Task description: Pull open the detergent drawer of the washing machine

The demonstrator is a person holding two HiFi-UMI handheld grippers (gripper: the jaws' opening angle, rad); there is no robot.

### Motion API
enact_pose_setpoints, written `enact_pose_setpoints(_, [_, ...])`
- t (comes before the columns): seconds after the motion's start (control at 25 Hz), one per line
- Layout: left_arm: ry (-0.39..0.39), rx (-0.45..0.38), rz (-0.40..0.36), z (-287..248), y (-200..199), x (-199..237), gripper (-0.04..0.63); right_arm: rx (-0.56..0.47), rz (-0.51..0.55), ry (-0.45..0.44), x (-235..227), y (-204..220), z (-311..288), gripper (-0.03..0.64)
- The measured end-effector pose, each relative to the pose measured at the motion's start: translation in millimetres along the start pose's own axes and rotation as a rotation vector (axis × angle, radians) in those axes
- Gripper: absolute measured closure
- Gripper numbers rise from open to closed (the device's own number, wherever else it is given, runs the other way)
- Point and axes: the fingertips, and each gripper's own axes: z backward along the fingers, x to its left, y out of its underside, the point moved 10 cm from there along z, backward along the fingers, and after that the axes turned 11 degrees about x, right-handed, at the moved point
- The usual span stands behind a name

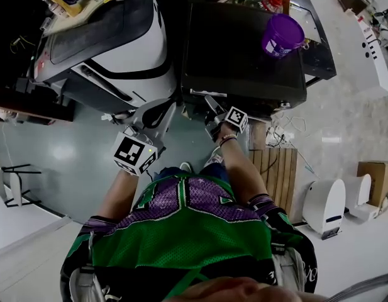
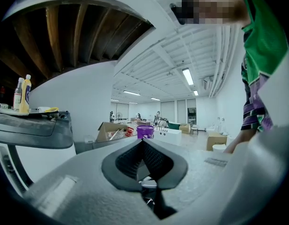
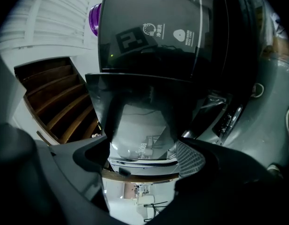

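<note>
Here, right gripper [image 3: 143,156] jaws spread wide, framing the detergent drawer [image 3: 137,130], apparently slid out at the washing machine's [image 1: 244,49] six o'clock edge; left gripper [image 2: 143,143] pinched shut, empty, at its eight o'clock.

The person wears a loose green jersey [image 1: 181,247] with a purple panel at its twelve o'clock edge, white piping and dark striped cuffs, a thin wristband [image 1: 227,139], and grey grippers, left gripper [image 2: 143,142] and right gripper [image 3: 142,156], each with a black-and-white marker cube [image 1: 134,154].
</note>
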Motion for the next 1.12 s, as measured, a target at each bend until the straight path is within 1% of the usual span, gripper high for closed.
enact_pose_setpoints(0.16, [-0.016,-0.011,0.025,9,1,-1,0.578,0.014,-0.016,0.002,4,7,4,0.179])
enact_pose_setpoints(0.28, [-0.025,-0.019,0.036,14,2,-2,0.578,0.016,-0.008,0.012,5,13,8,0.179])
enact_pose_setpoints(0.44, [-0.02,-0.032,0.033,19,0,-8,0.578,0.005,-0.017,0.013,2,21,14,0.181])
enact_pose_setpoints(1.12, [0.05,-0.04,0.008,40,8,-23,0.578,-0.016,0.016,-0.002,-4,60,39,0.183])
